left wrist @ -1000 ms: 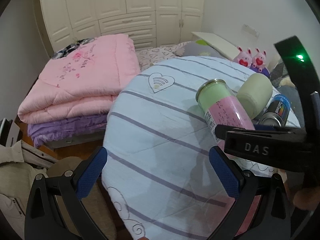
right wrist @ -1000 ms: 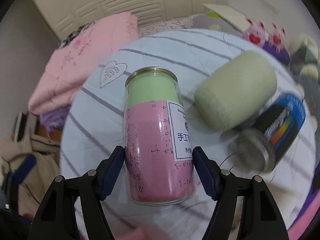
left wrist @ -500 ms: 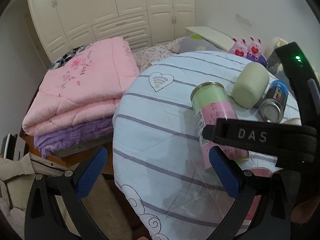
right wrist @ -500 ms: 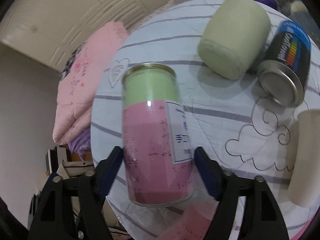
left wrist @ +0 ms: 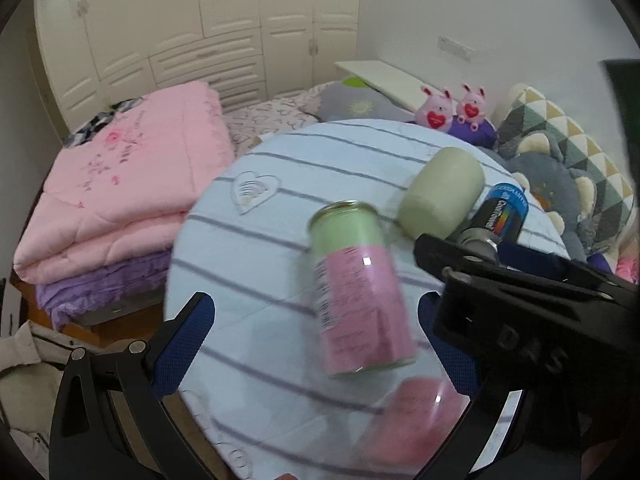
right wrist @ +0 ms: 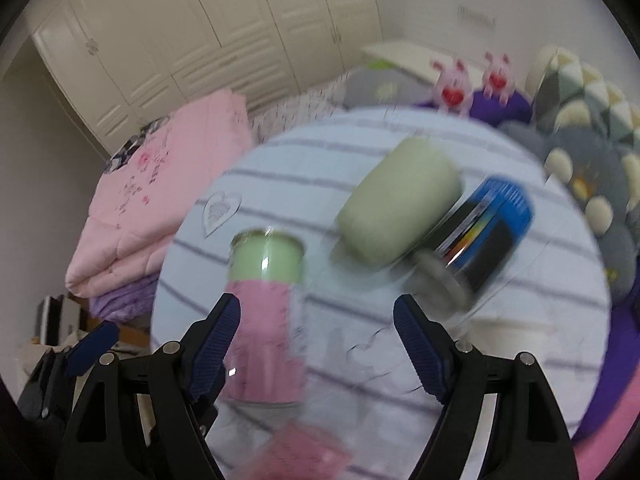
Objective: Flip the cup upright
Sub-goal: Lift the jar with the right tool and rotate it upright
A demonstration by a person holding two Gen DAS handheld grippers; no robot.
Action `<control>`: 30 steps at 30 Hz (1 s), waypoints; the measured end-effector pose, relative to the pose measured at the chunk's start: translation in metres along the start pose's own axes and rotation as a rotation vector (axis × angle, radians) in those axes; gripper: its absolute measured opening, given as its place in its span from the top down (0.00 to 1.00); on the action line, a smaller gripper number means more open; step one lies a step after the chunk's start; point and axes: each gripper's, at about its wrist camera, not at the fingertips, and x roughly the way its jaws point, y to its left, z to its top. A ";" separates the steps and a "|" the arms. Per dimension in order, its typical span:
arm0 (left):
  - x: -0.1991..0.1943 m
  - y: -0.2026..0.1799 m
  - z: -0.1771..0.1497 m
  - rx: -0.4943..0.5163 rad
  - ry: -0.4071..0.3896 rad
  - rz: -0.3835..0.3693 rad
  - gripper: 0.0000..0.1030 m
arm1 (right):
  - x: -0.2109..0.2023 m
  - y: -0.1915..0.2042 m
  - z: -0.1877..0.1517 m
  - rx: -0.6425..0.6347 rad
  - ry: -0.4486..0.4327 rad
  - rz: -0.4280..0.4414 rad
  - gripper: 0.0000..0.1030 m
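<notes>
A pink and green can-shaped glass cup [left wrist: 358, 292] stands on the round striped table [left wrist: 256, 248], its reflection showing below it. In the right wrist view the cup [right wrist: 264, 312] stands just left of my right gripper [right wrist: 316, 344], which is open and empty; the left fingertip [right wrist: 218, 338] overlaps the cup's side. My left gripper [left wrist: 316, 344] is open and empty, with the cup between and beyond its fingers. The right gripper's black body crosses the left wrist view at the right.
A pale green cup [left wrist: 440, 196] and a blue and black can [left wrist: 496, 220] lie on their sides at the table's far right. A white cup [right wrist: 512, 332] lies near the right edge. Folded pink quilts [left wrist: 120, 200] sit beyond the table's left edge.
My right gripper has opened and let go of the pink and green cup, which now stands on the table. The right gripper has shifted to the right of it.
</notes>
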 end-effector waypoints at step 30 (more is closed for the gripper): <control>0.101 -0.031 0.027 -0.053 0.250 0.018 0.30 | 0.018 -0.048 0.017 -0.082 -0.095 -0.049 0.22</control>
